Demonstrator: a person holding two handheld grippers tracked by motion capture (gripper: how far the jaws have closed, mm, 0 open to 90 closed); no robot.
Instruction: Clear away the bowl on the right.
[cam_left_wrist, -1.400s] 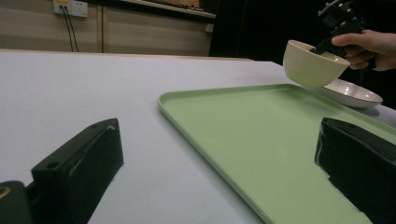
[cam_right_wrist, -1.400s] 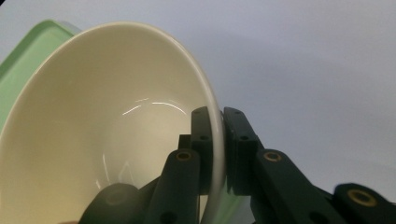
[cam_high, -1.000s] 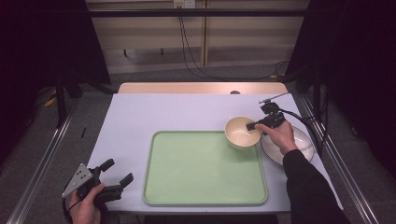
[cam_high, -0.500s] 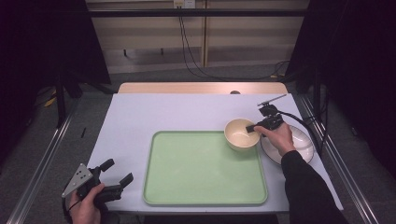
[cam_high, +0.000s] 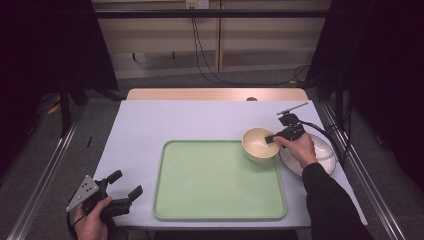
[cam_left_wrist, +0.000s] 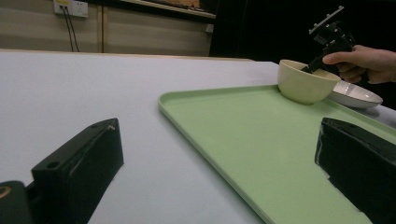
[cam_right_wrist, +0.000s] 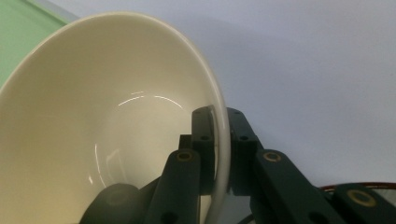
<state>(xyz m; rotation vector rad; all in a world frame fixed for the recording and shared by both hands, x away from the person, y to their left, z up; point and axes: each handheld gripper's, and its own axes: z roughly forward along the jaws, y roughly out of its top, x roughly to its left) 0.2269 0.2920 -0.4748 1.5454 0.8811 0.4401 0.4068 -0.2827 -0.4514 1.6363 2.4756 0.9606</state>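
The right tool (cam_high: 274, 138) pinches the rim of the cream bowl (cam_high: 259, 145), which sits at the upper right corner of the green tray (cam_high: 220, 210). The left tool (cam_high: 120, 192) waits open, lower left. Next, I think, the bowl must be set down gently.

— Where is the room to pass?
— The green tray (cam_high: 215, 192) lies bare across its middle, and the white table (cam_high: 200, 120) behind it is open.
— What blocks the right side?
— The cream bowl (cam_high: 257, 145), pinched at its rim by the right gripper (cam_high: 274, 138), sits at the tray's far right corner, with a plate (cam_high: 325, 150) just beside it.
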